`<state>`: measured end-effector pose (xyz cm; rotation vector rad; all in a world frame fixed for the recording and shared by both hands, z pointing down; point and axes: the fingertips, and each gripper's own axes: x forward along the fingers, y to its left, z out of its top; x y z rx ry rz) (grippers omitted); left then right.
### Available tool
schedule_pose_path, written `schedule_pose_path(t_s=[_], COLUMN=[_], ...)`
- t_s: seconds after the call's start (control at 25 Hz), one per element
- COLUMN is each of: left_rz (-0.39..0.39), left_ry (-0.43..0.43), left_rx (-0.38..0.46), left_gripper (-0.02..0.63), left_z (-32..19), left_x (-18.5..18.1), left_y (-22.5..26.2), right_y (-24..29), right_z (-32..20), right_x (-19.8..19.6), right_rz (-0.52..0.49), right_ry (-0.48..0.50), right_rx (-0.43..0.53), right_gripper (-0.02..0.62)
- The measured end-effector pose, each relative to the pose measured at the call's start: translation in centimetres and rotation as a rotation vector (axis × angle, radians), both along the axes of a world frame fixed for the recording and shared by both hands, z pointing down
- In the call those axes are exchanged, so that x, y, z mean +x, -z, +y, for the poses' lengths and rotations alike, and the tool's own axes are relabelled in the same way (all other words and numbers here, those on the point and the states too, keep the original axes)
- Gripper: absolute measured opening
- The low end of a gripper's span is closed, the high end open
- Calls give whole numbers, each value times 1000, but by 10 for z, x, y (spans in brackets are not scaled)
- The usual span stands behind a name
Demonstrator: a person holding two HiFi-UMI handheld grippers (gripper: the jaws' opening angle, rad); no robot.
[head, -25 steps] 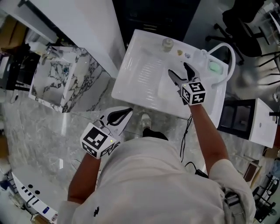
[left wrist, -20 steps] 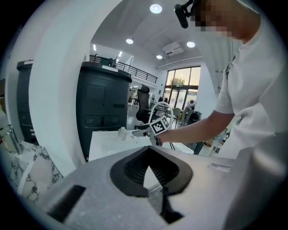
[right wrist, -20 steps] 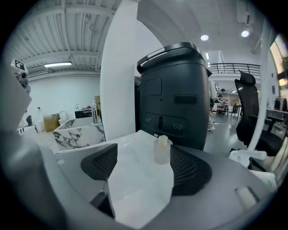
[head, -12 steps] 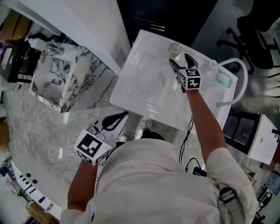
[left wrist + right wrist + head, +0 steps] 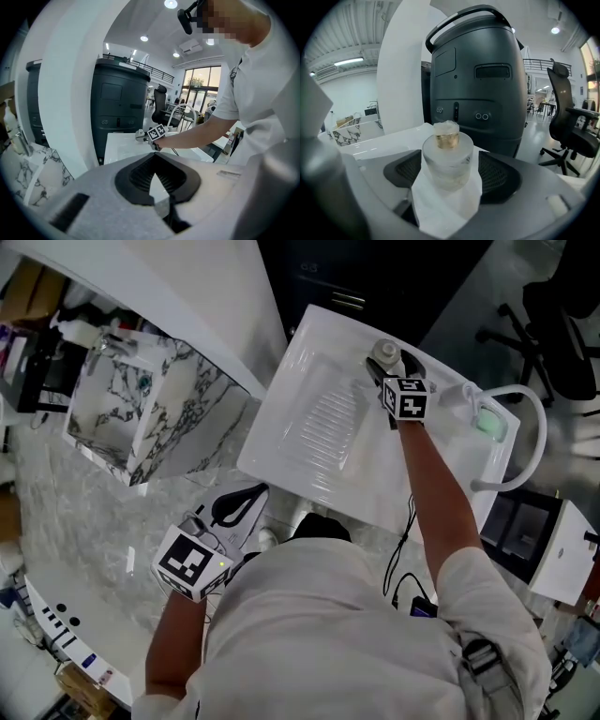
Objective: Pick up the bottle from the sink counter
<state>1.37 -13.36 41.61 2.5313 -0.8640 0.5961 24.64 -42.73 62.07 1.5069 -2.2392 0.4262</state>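
White-shelled left gripper [image 5: 240, 503] hangs low with its jaws together on nothing, kept away from the work, while at the far edge of the sink counter [image 5: 367, 486] the frosted bottle [image 5: 447, 159] stands upright between the parted jaws of the right gripper [image 5: 387, 369], seemingly placed for clamping.

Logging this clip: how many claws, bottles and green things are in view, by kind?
Claws: 2, the left claw shut and empty, the right claw open around the bottle
Bottles: 1, the clear bottle with a gold neck
Green things: 1, the green object near the counter's right end
Total: 4
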Motion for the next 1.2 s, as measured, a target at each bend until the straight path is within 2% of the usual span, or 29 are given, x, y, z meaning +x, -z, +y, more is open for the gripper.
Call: schedule_pose_path(t_s=[0.6,0.8,1.2], left_rz=[-15,-21,-24], left_ry=[40,51,54], left_rx=[-9,-13,-4], left_gripper=[6,6,6], left_z=[-13,-11,-8], left_x=[-8,-12,-18], left_y=[-7,-9,-5], right_y=[-15,-19,-19], right_z=[-26,-26,-24], right_x=[-10,-9,-9], right_rz=[31,78,83], right_ry=[-10,-22,-4], right_rx=[7,0,-18], right_gripper=[362,351,350])
